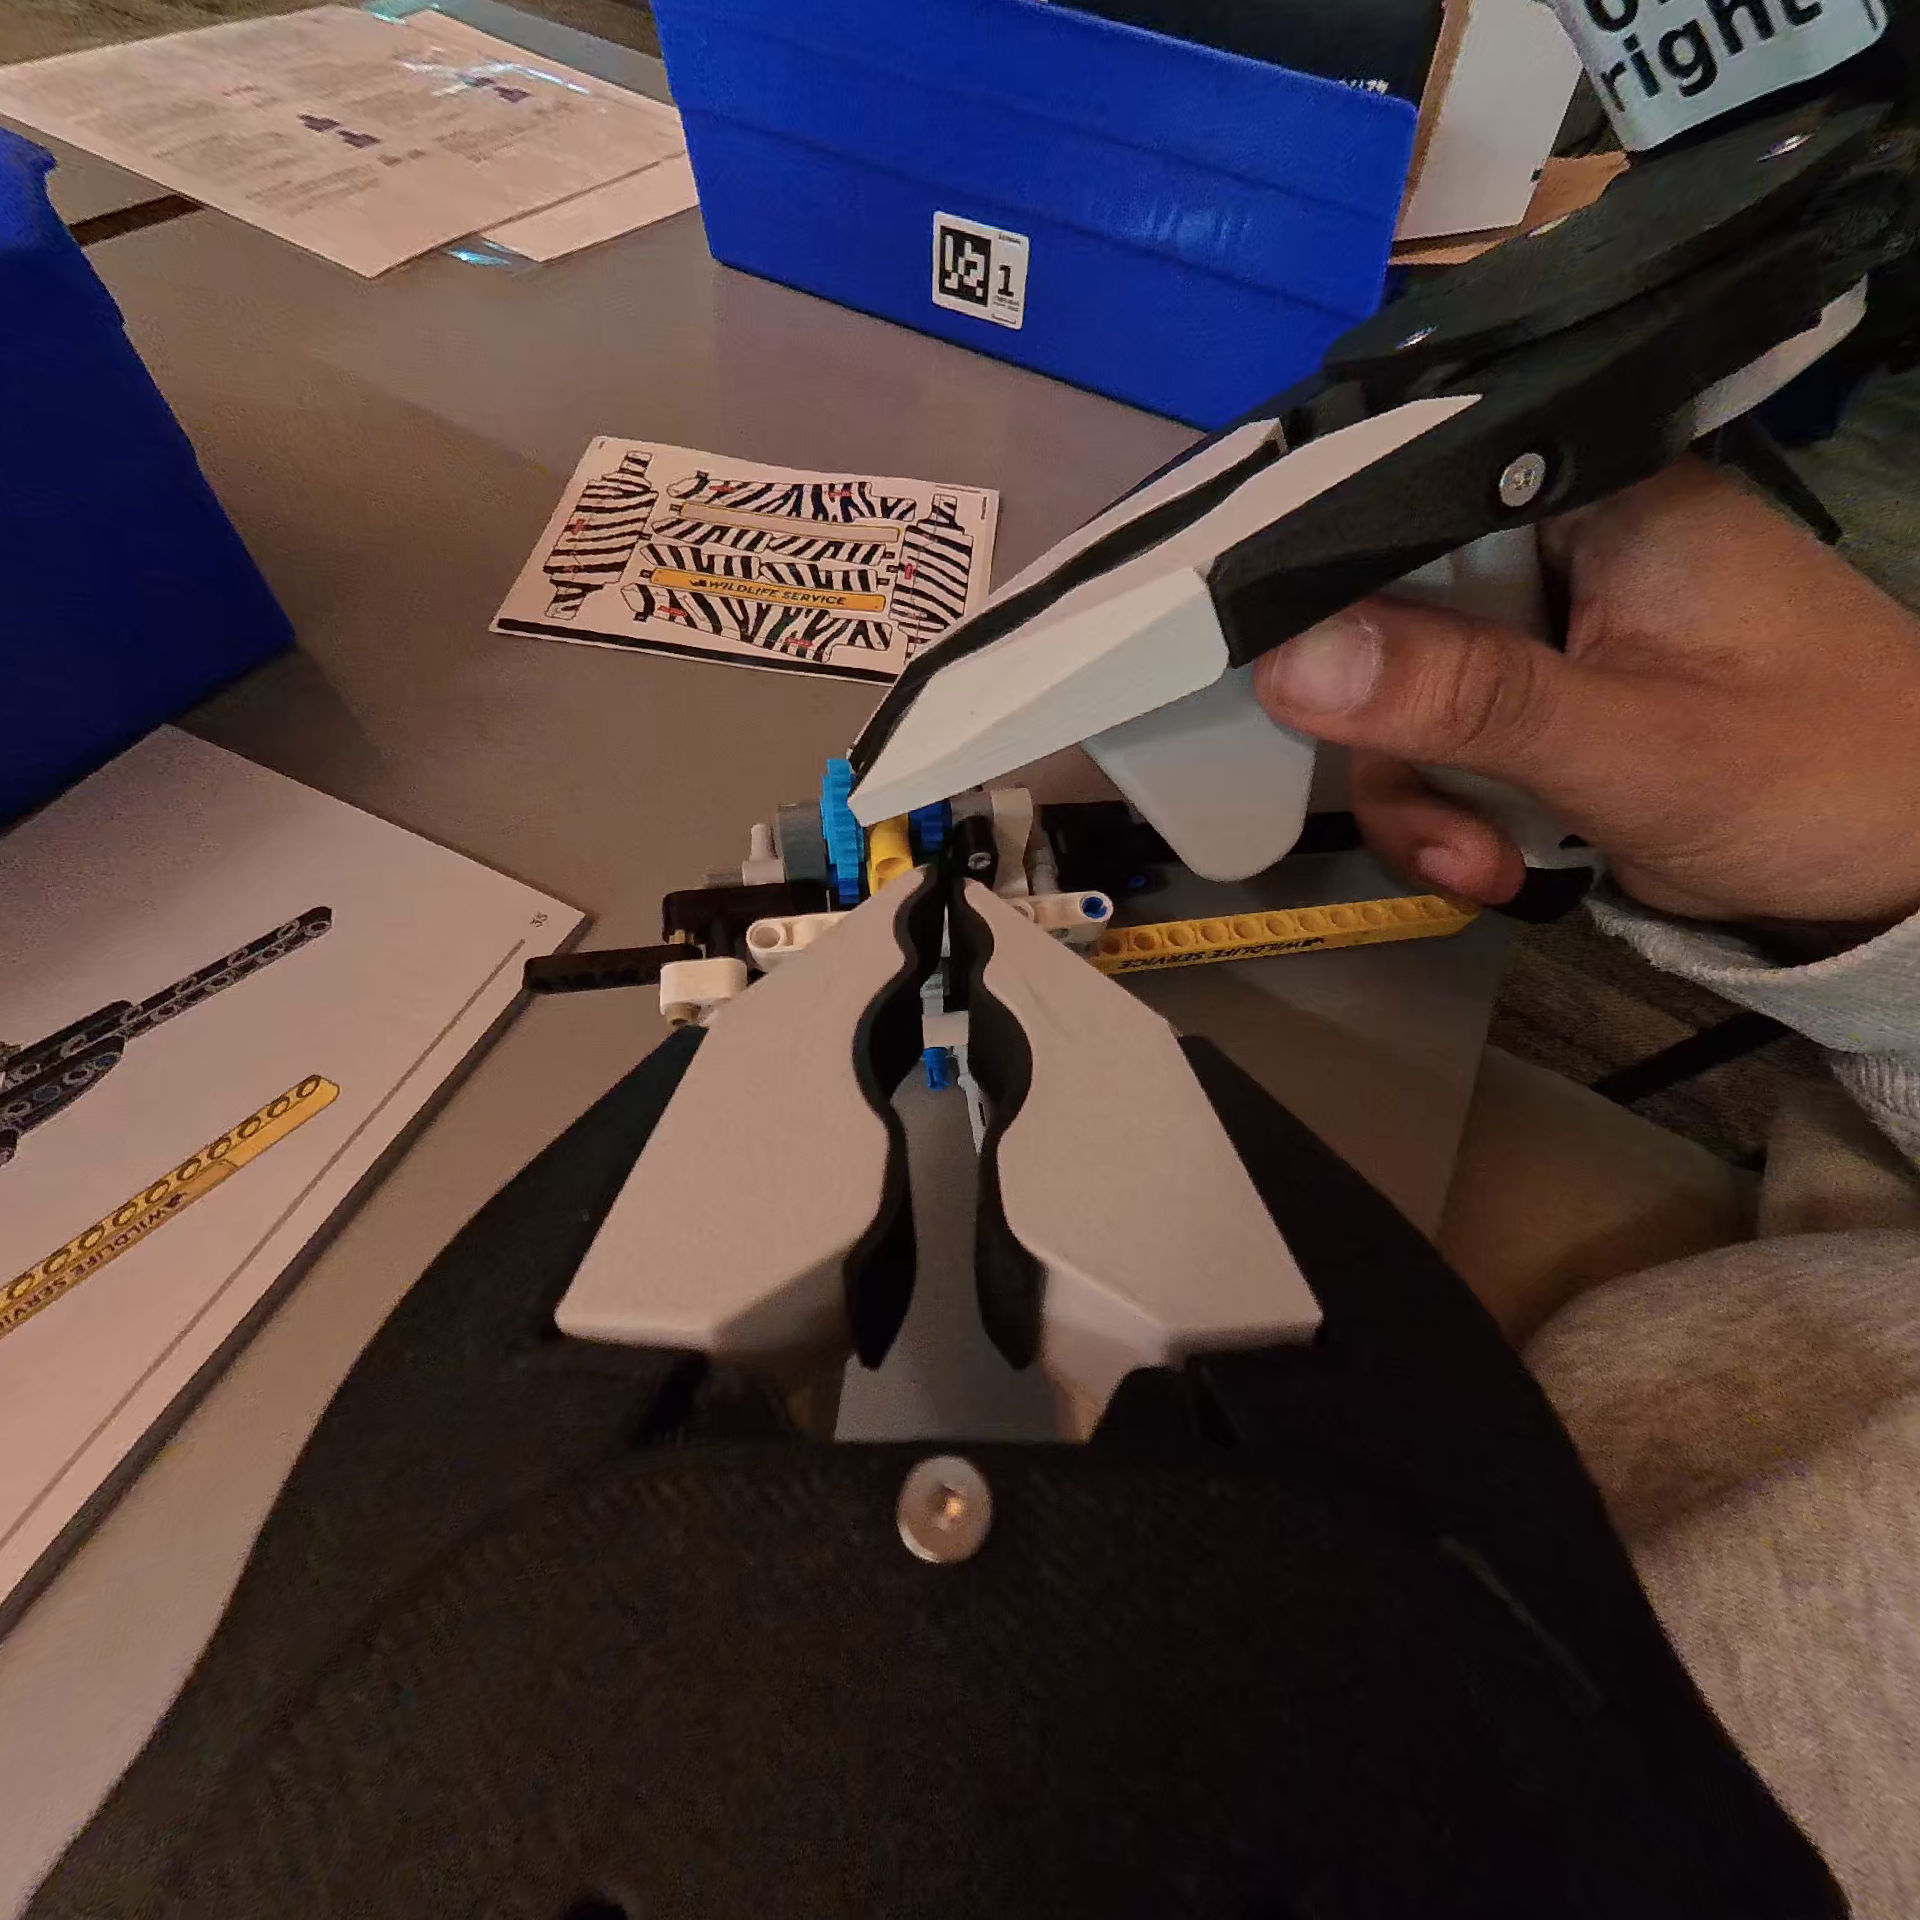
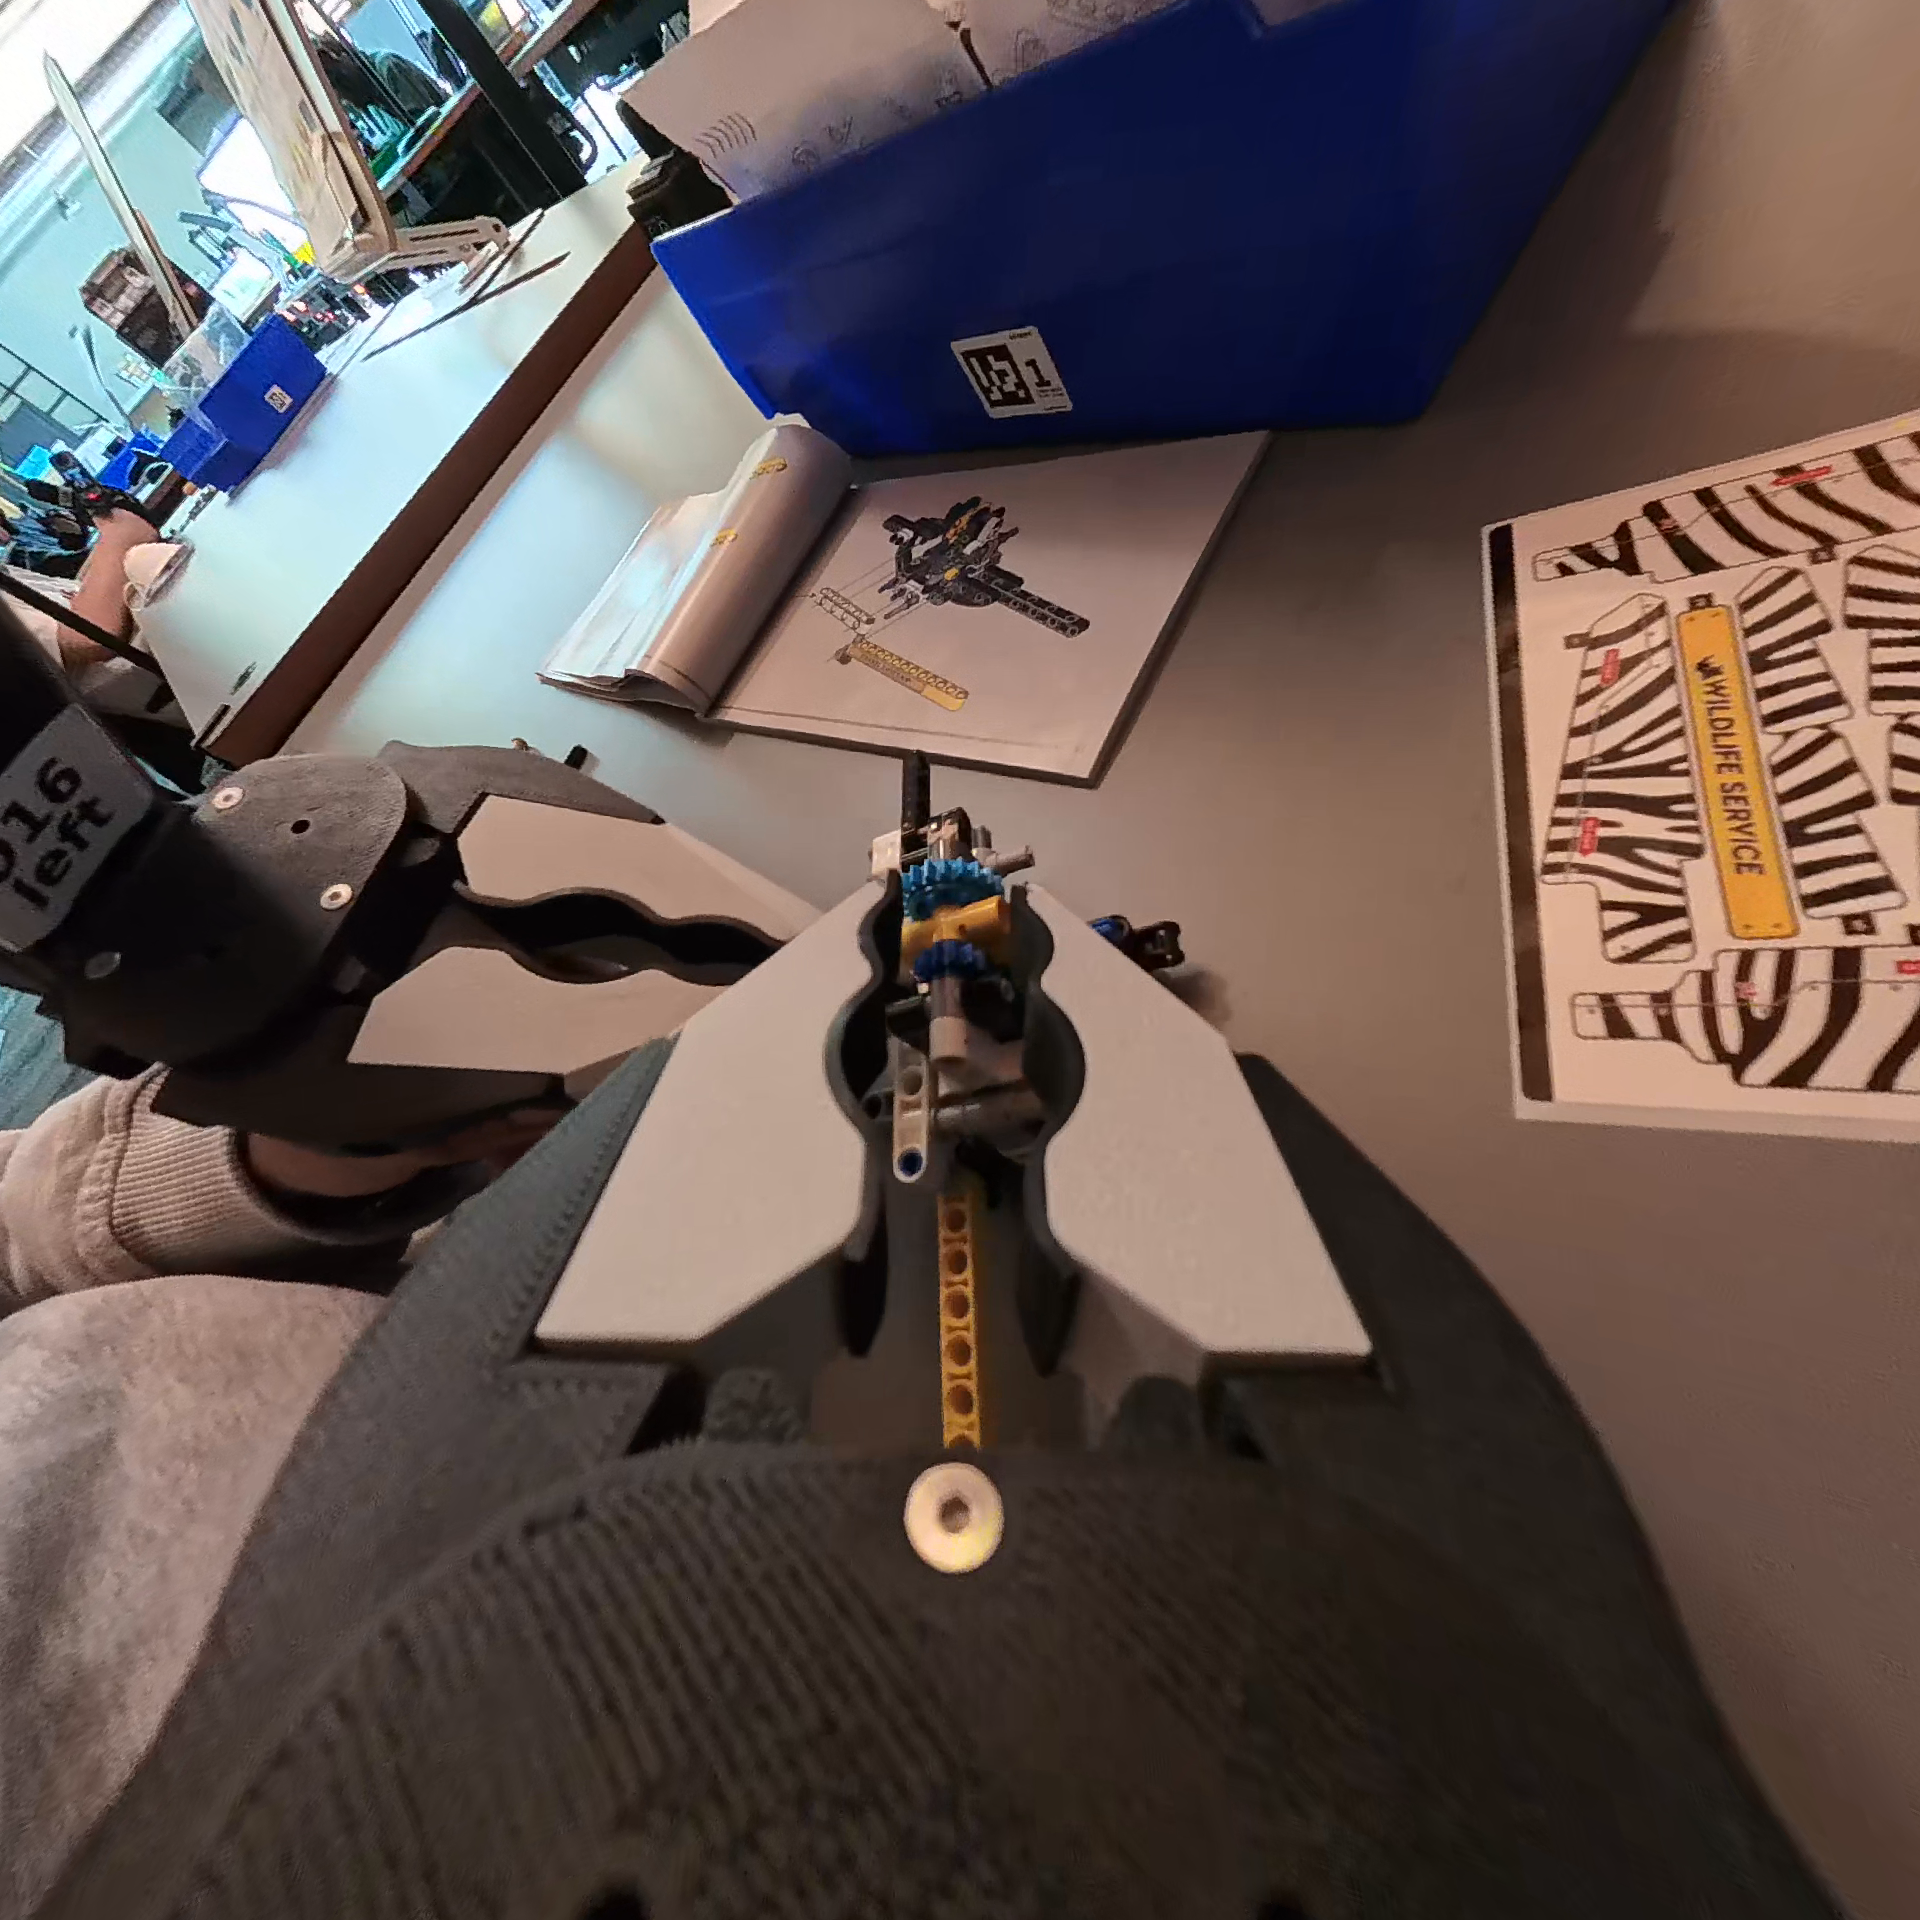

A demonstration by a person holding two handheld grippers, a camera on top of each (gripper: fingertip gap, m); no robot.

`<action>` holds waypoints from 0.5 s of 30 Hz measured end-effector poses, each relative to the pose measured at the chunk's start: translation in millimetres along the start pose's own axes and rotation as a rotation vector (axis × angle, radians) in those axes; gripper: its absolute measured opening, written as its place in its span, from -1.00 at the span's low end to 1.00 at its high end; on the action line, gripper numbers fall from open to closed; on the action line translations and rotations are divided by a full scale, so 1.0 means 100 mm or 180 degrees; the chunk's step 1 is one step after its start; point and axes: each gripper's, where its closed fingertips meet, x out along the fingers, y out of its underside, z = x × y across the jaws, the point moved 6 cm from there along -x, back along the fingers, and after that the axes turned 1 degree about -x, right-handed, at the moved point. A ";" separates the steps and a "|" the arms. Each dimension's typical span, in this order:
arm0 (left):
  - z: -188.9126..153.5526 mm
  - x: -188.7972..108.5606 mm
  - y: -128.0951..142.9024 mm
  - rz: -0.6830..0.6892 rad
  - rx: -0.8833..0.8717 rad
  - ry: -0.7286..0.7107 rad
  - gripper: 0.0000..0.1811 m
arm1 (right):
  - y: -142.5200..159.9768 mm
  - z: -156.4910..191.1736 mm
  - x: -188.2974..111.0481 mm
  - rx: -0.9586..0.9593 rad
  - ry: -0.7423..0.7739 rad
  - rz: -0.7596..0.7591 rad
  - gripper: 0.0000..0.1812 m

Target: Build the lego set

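The lego assembly (image 1: 821, 842) is a small black and white frame with blue gears, a yellow connector and a long yellow beam (image 1: 1288, 930). It sits just above the grey table. My left gripper (image 1: 943, 883) is shut on its near side. My right gripper (image 1: 857, 784) comes in from the upper right, its tips at the blue gear. In the right wrist view my right gripper (image 2: 956, 883) is shut around the gear end of the assembly (image 2: 951, 925), and the yellow beam (image 2: 961, 1320) runs back between its fingers. The left gripper (image 2: 748, 940) reaches in from the left, its tips hidden.
An open instruction booklet (image 1: 208, 1039) (image 2: 935, 603) lies on the table. A zebra-striped sticker sheet (image 1: 748, 561) (image 2: 1714, 779) lies beyond the assembly. A blue bin (image 1: 1039, 187) (image 2: 1143, 260) stands at the back, another (image 1: 94, 520) at the left. Papers (image 1: 343, 125) lie far back. Only a small space, under 4 cm, lies between the two pairs of fingers.
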 end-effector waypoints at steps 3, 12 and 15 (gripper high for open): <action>0.00 0.00 0.00 0.0008 -0.0008 0.0010 -1.00 | 0.00 0.00 0.00 -0.0016 0.0010 0.0015 -0.79; 0.01 0.01 0.00 0.0023 -0.0059 0.0036 -1.00 | -0.01 0.00 0.00 -0.0039 0.0032 0.0048 -0.81; 0.02 -0.01 0.00 -0.0024 -0.0072 0.0011 -1.00 | -0.02 -0.01 -0.02 -0.0076 0.0062 0.0052 -0.82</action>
